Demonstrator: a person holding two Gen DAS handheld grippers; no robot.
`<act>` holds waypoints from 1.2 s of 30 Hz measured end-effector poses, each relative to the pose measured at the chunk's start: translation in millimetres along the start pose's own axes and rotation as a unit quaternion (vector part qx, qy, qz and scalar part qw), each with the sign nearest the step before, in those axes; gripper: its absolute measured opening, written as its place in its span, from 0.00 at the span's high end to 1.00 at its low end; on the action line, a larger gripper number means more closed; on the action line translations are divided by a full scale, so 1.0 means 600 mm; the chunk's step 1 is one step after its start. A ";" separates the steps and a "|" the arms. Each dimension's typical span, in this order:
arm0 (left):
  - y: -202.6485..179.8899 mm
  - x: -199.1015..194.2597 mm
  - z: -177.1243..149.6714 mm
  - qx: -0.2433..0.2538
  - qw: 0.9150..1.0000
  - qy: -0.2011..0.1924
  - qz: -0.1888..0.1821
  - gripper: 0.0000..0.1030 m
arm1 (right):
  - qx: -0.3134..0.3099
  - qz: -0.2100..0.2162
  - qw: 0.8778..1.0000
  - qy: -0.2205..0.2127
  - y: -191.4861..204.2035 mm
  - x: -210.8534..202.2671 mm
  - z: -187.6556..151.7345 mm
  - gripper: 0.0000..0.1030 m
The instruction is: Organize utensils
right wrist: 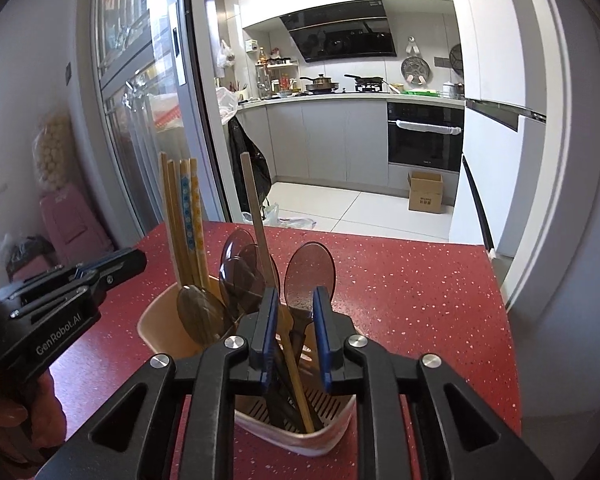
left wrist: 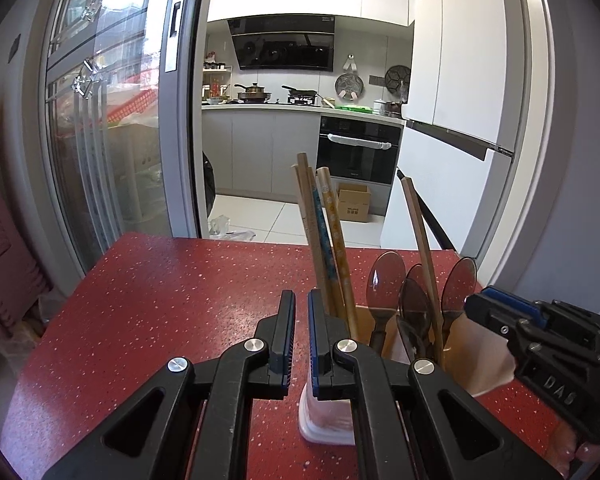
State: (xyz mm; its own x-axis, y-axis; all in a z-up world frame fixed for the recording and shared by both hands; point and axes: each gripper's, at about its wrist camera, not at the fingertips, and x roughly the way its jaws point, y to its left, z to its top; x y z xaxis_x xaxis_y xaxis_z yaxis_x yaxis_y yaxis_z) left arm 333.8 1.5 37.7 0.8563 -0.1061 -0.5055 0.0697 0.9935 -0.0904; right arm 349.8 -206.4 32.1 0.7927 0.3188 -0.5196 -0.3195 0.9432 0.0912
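A beige utensil holder (right wrist: 148, 324) with a white base stands on the red table. In it are several patterned chopsticks (right wrist: 184, 220), one plain wooden chopstick (right wrist: 256, 216) and translucent brown spoons (right wrist: 308, 268). My right gripper (right wrist: 296, 296) hovers over the holder's near side. Its jaws stand apart, and the plain chopstick passes between them without touching the pads. In the left wrist view my left gripper (left wrist: 299, 300) is shut on nothing, just left of the chopsticks (left wrist: 324, 240) and spoons (left wrist: 384, 276). The right gripper (left wrist: 480, 302) enters from the right.
The red speckled table (left wrist: 160, 300) stretches left of the holder and ends at a far edge. Beyond it lies a kitchen floor with a cardboard box (left wrist: 354, 202). A glass sliding door (left wrist: 112, 140) stands on the left and a white fridge (left wrist: 460, 80) on the right.
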 end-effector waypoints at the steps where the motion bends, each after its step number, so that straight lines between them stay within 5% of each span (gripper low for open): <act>1: 0.002 -0.004 -0.001 -0.005 1.000 0.003 0.000 0.66 | 0.004 0.002 1.000 0.001 0.000 -0.004 0.000 0.78; 18: -0.007 -0.074 -0.046 0.025 0.999 0.046 0.000 0.66 | 0.053 0.016 0.998 0.037 0.011 -0.076 -0.047 0.70; 34: 0.016 -0.141 -0.117 0.020 0.996 0.086 -0.002 0.66 | 0.103 0.024 0.987 0.122 0.019 -0.104 -0.151 0.65; 36: 0.020 -0.147 -0.129 0.021 0.995 0.095 0.002 0.13 | 0.104 0.019 0.986 0.128 0.022 -0.108 -0.161 0.65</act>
State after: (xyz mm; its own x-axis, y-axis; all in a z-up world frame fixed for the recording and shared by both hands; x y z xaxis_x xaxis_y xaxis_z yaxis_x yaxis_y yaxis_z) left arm 219.8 19.6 14.9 0.7447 -0.1049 -0.6591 0.0914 0.9943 -0.0550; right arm 244.5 -223.8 -15.0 0.6163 0.3447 -0.7081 -0.2108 0.9385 0.2733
